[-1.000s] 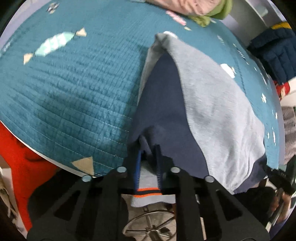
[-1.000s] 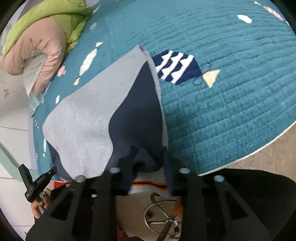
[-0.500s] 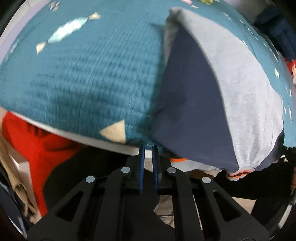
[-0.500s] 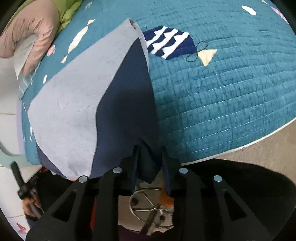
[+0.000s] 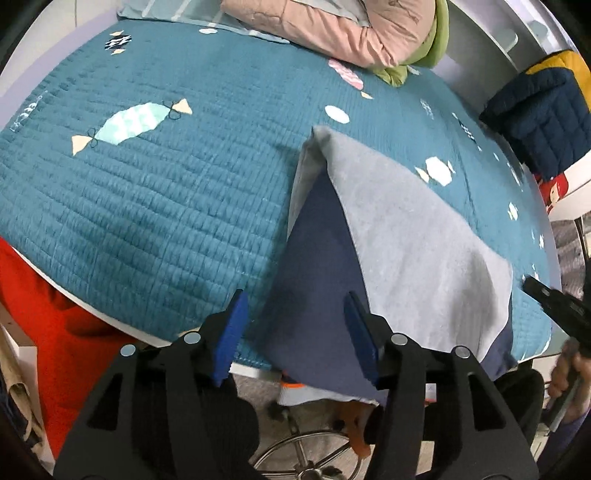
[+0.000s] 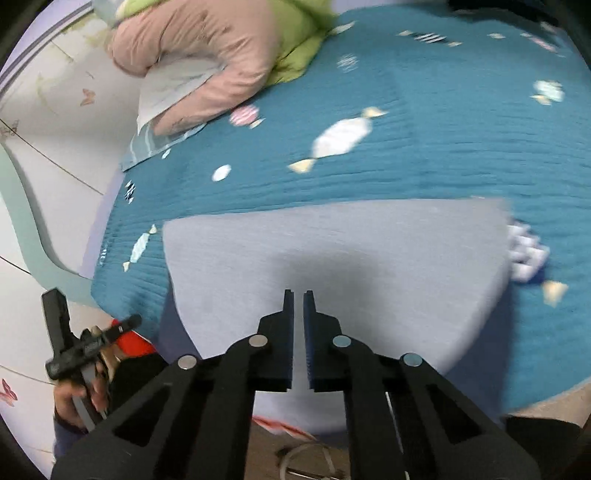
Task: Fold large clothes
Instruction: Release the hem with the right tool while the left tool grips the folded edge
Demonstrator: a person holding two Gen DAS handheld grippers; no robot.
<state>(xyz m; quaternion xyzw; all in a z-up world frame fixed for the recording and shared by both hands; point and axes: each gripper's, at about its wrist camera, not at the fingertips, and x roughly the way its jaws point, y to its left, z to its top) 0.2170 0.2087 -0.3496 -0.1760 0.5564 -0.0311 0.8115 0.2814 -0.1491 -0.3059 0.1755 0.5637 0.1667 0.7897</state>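
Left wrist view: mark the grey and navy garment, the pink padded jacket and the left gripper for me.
grey and navy garment (image 5: 413,236): left wrist view, on the grey top layer.
pink padded jacket (image 5: 332,26): left wrist view, on its quilted sleeve.
left gripper (image 5: 295,304): left wrist view, midway between the open blue-padded fingertips.

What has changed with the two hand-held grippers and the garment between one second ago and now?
Both let go. The left hand-held gripper, shut on the navy hem before, now stands open above the grey and navy garment. The right hand-held gripper released its corner and hovers nearly closed, empty, over the grey panel. The garment stays on the teal quilt, hem over the edge.
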